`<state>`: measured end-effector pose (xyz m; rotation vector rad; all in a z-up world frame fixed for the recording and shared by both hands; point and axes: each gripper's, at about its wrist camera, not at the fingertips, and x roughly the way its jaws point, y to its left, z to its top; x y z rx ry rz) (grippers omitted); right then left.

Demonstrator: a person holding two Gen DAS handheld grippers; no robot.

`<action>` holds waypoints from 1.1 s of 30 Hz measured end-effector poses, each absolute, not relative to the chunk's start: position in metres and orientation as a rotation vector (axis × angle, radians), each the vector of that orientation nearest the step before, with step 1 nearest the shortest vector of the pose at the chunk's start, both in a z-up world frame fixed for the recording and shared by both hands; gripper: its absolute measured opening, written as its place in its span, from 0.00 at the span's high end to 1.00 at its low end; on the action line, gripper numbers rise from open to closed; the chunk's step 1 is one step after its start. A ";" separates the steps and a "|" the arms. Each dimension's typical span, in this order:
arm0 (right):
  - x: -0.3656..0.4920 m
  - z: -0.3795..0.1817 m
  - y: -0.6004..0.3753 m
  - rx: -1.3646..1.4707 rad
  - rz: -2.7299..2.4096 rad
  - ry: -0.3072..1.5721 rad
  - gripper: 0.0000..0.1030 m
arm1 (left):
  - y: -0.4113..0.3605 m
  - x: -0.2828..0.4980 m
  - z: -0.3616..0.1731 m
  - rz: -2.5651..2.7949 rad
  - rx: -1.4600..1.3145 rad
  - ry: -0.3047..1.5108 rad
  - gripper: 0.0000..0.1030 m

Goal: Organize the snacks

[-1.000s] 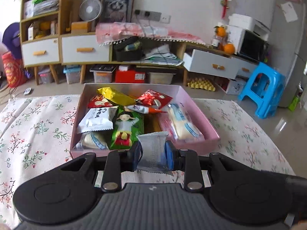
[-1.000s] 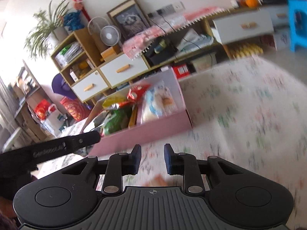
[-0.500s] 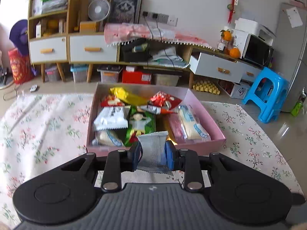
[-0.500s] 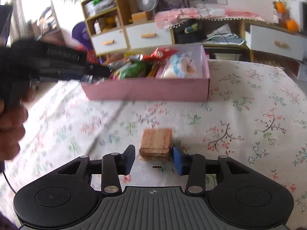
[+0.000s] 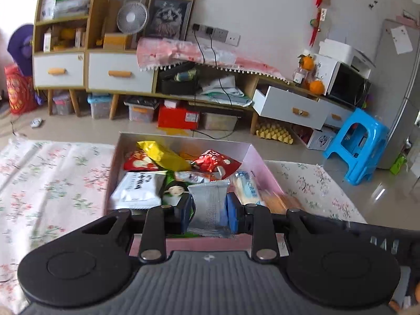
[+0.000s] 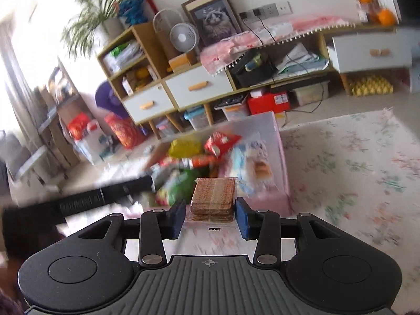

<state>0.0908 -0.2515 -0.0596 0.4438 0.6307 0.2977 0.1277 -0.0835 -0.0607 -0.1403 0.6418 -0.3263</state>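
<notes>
Between our left hand-held gripper's (image 5: 210, 214) pads we pinch a silver packet (image 5: 208, 210) over the pink box's (image 5: 265, 168) near edge. Our right hand-held gripper (image 6: 208, 216) has just spread around a wrapped cracker stack (image 6: 213, 199), short of the box. Most snacks sit inside; two remain. Only the right view shows the crackers clearly.

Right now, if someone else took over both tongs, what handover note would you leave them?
Left tongs: shut on a silver snack packet, held over the near end of the pink box.
Right tongs: a clear-wrapped stack of brown crackers sits between the pads, off the tablecloth.
Done: many snacks are already in the box.
Left: put both packets in.
</notes>
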 end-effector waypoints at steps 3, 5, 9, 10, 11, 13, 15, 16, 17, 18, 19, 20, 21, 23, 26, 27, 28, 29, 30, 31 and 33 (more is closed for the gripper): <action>0.118 -0.064 -0.253 0.543 0.311 0.650 0.61 | -0.084 0.144 -0.070 -0.339 -0.178 0.662 0.74; 0.134 -0.071 -0.252 0.595 0.311 0.679 0.60 | -0.083 0.154 -0.077 -0.350 -0.206 0.679 0.73; 0.146 -0.079 -0.251 0.635 0.244 0.718 0.57 | -0.071 0.154 -0.083 -0.320 -0.259 0.709 0.56; 0.142 -0.079 -0.252 0.639 0.236 0.715 0.55 | -0.068 0.148 -0.081 -0.325 -0.265 0.696 0.50; 0.137 -0.077 -0.253 0.642 0.246 0.698 0.53 | -0.067 0.141 -0.077 -0.331 -0.258 0.677 0.47; 0.125 -0.072 -0.253 0.621 0.247 0.667 0.45 | -0.067 0.130 -0.071 -0.319 -0.217 0.657 0.46; 0.113 -0.069 -0.254 0.597 0.221 0.659 0.44 | -0.064 0.121 -0.066 -0.295 -0.206 0.663 0.46; 0.109 -0.068 -0.254 0.600 0.213 0.664 0.44 | -0.060 0.117 -0.065 -0.288 -0.220 0.673 0.46; 0.105 -0.068 -0.256 0.610 0.208 0.674 0.44 | -0.057 0.114 -0.063 -0.279 -0.238 0.687 0.45; 0.102 -0.067 -0.256 0.618 0.205 0.682 0.44 | -0.053 0.109 -0.061 -0.264 -0.253 0.702 0.44; 0.097 -0.067 -0.257 0.623 0.200 0.689 0.44 | -0.051 0.107 -0.059 -0.242 -0.263 0.719 0.43; 0.092 -0.066 -0.258 0.621 0.191 0.695 0.44 | -0.049 0.102 -0.058 -0.223 -0.265 0.733 0.42; 0.085 -0.064 -0.258 0.614 0.179 0.701 0.44 | -0.047 0.098 -0.056 -0.203 -0.264 0.748 0.41; 0.077 -0.061 -0.258 0.603 0.142 0.724 0.42 | -0.042 0.087 -0.052 -0.165 -0.269 0.778 0.39; 0.066 -0.054 -0.257 0.591 0.069 0.774 0.40 | -0.036 0.073 -0.039 -0.136 -0.280 0.806 0.32; 0.061 -0.048 -0.257 0.589 0.049 0.779 0.40 | -0.034 0.066 -0.033 -0.116 -0.279 0.807 0.31; 0.054 -0.040 -0.256 0.585 0.036 0.778 0.40 | -0.033 0.063 -0.025 -0.097 -0.272 0.803 0.30; 0.047 -0.029 -0.255 0.577 0.028 0.769 0.40 | -0.033 0.056 -0.016 -0.082 -0.261 0.789 0.27; 0.041 -0.018 -0.253 0.565 0.024 0.757 0.40 | -0.033 0.048 -0.005 -0.071 -0.252 0.772 0.24; 0.034 -0.005 -0.251 0.549 0.024 0.746 0.33 | -0.034 0.041 0.005 -0.060 -0.247 0.755 0.14; 0.022 0.021 -0.245 0.513 0.037 0.729 0.19 | -0.034 0.026 0.024 -0.040 -0.248 0.733 0.03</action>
